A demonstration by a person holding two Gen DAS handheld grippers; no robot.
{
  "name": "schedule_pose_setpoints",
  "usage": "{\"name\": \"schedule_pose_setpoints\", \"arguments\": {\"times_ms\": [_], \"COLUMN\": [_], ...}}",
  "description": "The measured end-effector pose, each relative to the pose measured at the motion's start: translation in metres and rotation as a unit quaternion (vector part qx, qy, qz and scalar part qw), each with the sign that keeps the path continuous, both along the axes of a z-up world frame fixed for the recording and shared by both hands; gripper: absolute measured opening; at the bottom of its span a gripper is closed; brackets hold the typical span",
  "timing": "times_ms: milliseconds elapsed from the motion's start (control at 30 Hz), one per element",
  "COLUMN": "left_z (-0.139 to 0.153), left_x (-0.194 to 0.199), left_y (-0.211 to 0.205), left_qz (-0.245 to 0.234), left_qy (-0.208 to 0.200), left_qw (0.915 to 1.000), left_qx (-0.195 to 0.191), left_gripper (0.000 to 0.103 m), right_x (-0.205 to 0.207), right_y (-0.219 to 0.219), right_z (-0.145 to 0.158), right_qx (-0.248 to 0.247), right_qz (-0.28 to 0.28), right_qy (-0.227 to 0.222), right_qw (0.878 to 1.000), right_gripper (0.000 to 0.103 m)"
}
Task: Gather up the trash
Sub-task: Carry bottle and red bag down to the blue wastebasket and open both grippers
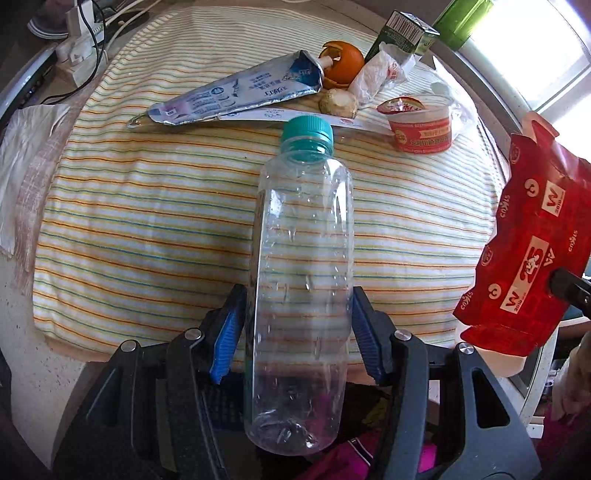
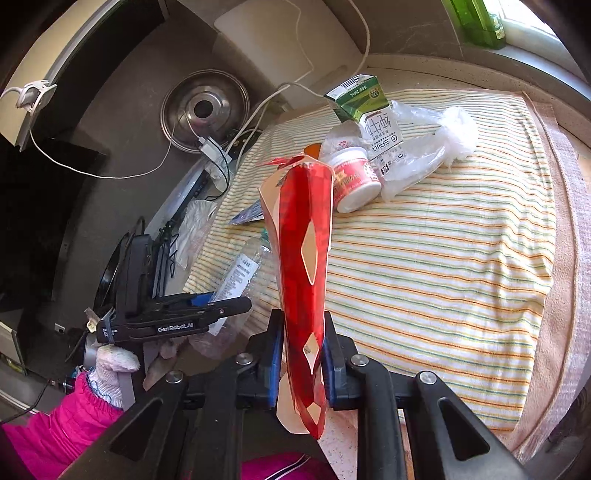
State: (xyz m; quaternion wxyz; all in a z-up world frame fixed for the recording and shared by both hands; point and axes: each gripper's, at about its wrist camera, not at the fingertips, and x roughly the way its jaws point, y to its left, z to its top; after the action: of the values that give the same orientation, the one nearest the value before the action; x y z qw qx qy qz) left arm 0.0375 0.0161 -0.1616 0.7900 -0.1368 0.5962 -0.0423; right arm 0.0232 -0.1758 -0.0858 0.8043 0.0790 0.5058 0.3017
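**Two handheld grippers holding trash above a striped cloth**

A cream cloth (image 1: 155,229) with thin orange, green and blue stripes is covering a pale speckled counter. At far left, white cables (image 2: 110,173) and a power strip (image 1: 79,55) are trailing over a dark surface where a round steel lid (image 2: 205,110) is lying. Further right on the cloth, remaining trash is sitting in a cluster: a flattened silver-blue pouch (image 1: 236,96), an orange peel (image 1: 341,64), a green milk carton (image 2: 369,110), a red-and-white cup (image 1: 421,127) and crumpled clear plastic (image 2: 436,147). Bright window light is washing out the far right edge, beside a green bottle (image 2: 476,18).

The left gripper (image 1: 297,332) is clamping its blue pads on a clear plastic bottle (image 1: 301,280) with a teal cap, lifted clear of the cloth. The right gripper (image 2: 303,354) is squeezing a red wrapper (image 2: 303,258), its jaws standing narrow, the wrapper hanging in the air.

A gloved hand (image 2: 110,369) with a pink sleeve is gripping the left tool. The small print on the packaging is too small to read, and the bottle's base is cut off from the cloth behind the fingers.
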Motion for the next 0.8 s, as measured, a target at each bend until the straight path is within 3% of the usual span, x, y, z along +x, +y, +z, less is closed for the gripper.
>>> {"name": "schedule_pose_setpoints", "arguments": {"times_ms": [233, 500, 800], "left_z": [0.005, 0.020, 0.033], "left_x": [-0.002, -0.042, -0.096], "left_y": [0.000, 0.022, 0.054], "left_qz": [0.010, 0.033, 0.061], "left_qy": [-0.018, -0.039, -0.055], "left_qw": [0.9997, 0.9984, 0.9964], "left_qx": [-0.011, -0.024, -0.024], "left_gripper": [0.055, 0.054, 0.054], "right_x": [-0.015, -0.028, -0.054], "right_y": [-0.009, -0.006, 0.029], "right_z": [-0.001, -0.001, -0.007], "right_qx": [-0.002, -0.001, -0.001], "right_qz": [-0.022, -0.026, 0.007], "right_qy": [-0.003, -0.001, 0.005], "right_qw": [1.000, 1.000, 1.000], "right_gripper": [0.017, 0.017, 0.017]}}
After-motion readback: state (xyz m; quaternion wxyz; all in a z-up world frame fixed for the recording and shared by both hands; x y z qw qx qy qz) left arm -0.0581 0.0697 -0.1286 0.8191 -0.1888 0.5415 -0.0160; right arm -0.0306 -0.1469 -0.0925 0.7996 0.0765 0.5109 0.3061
